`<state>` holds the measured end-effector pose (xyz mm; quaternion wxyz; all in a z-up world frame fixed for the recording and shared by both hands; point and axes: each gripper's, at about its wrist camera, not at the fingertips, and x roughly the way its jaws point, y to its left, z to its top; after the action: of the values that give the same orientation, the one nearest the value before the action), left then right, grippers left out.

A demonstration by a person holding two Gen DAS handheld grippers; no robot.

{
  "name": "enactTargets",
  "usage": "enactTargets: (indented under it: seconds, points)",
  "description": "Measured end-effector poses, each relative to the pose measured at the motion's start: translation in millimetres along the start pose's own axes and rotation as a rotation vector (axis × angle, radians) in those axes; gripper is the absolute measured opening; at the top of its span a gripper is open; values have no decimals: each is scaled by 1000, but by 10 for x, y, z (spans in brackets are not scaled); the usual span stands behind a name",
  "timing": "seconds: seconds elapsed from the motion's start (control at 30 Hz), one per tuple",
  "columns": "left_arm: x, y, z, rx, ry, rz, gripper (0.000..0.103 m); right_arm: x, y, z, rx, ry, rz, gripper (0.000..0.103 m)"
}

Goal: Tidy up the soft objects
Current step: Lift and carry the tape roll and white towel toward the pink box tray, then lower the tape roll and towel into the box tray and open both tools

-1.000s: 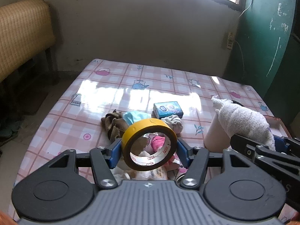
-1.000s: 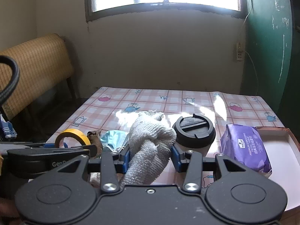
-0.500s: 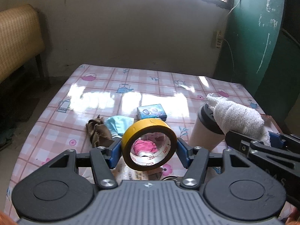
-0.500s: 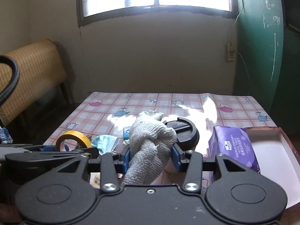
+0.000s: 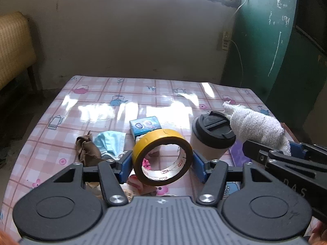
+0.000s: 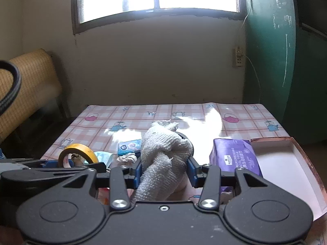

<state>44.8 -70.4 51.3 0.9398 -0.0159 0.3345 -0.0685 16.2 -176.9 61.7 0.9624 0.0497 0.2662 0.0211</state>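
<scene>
Checked table, cup lid left-view only, box right-view only

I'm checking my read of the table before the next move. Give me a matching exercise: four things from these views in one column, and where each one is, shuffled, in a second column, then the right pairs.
Things:
1. yellow tape roll
2. white towel
3. purple tissue pack
4. blue face mask

Places:
A. lying on the tablecloth beside a brown cloth
B. clamped in the right gripper
C. resting against the open box
D. clamped in the left gripper

Pairs: 1-D, 2-B, 3-C, 4-A
</scene>
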Motion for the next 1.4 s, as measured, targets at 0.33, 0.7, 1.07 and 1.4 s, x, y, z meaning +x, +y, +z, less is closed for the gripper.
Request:
enactTargets:
  seconds: [0.33, 0.7, 1.07, 1.4]
  points:
    - [49, -193, 36, 33, -2, -29, 62, -21, -173, 12, 16, -6, -31, 53]
    - [97, -424, 65, 70, -4, -63, 62, -45, -445, 23, 45, -10, -64, 53]
    - [221, -856, 78, 129, 5, -118, 62, -85, -934, 16, 92, -12, -125, 53]
    - [471, -1367, 71, 195, 31, -187, 62, 40, -1718, 69, 128, 18, -199, 53]
